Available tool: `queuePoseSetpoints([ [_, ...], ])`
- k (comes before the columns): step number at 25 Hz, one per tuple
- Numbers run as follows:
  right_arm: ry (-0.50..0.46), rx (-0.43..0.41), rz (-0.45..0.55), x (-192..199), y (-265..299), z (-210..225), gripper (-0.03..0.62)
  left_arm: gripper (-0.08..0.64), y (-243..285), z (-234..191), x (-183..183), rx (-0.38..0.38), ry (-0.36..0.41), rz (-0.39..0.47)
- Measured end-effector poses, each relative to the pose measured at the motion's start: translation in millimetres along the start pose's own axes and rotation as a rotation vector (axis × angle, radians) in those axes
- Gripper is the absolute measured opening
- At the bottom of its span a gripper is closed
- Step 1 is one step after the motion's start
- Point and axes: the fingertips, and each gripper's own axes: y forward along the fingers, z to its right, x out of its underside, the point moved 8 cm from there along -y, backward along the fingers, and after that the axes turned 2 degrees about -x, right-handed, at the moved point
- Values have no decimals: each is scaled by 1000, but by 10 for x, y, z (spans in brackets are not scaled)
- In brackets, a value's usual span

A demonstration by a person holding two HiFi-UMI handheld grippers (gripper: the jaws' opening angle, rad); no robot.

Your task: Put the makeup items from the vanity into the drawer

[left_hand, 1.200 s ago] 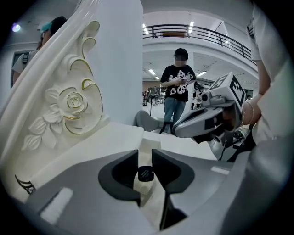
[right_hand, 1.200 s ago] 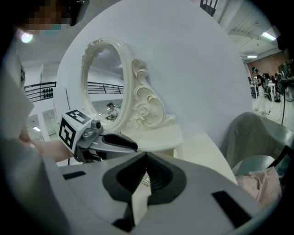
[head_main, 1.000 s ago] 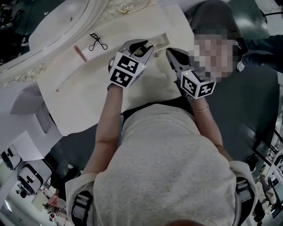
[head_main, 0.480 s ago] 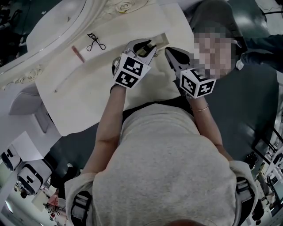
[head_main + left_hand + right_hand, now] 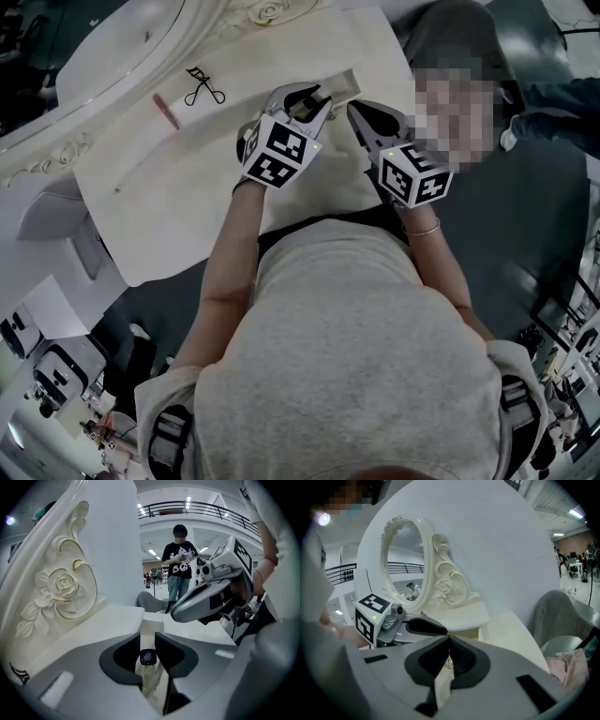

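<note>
1. A small black makeup item (image 5: pixel 148 657) sits pinched between the fingers of the left gripper (image 5: pixel 307 98), which stand a little way apart on it, in the upper middle of the head view.
2. It hangs at the left end of the open drawer (image 5: pixel 339 86), a yellowish slot in the cream table (image 5: pixel 187 206).
3. The right gripper (image 5: pixel 357 111) is just right of the drawer, its fingers pressed together at the tips. A tiny shiny bit shows behind them, and I cannot tell what it is.
4. On the table at upper left lie an eyelash curler (image 5: pixel 204 87) and a pink pencil (image 5: pixel 169 112), near each other and well apart from both grippers.
5. The carved mirror (image 5: pixel 112 47) fills the upper left corner.
</note>
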Motion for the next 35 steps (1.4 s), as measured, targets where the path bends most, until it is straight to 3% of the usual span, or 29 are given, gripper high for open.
queuePoseSetpoints([
  [5,2,2,-1,16,-4,-9,8,100,-9,20,39,-28,66,-18],
  [22,-5,8,9,-6,-38,-47,8,100,-62,-19,101,-39,-46,-6],
  [31,-34,-3,28,-38,-63,-161,8,100,-290,1,1,-63,-95,39],
  [35,-48,-3,47,-62,-96,-232,8,100,-432,-13,-33,-85,-162,94],
])
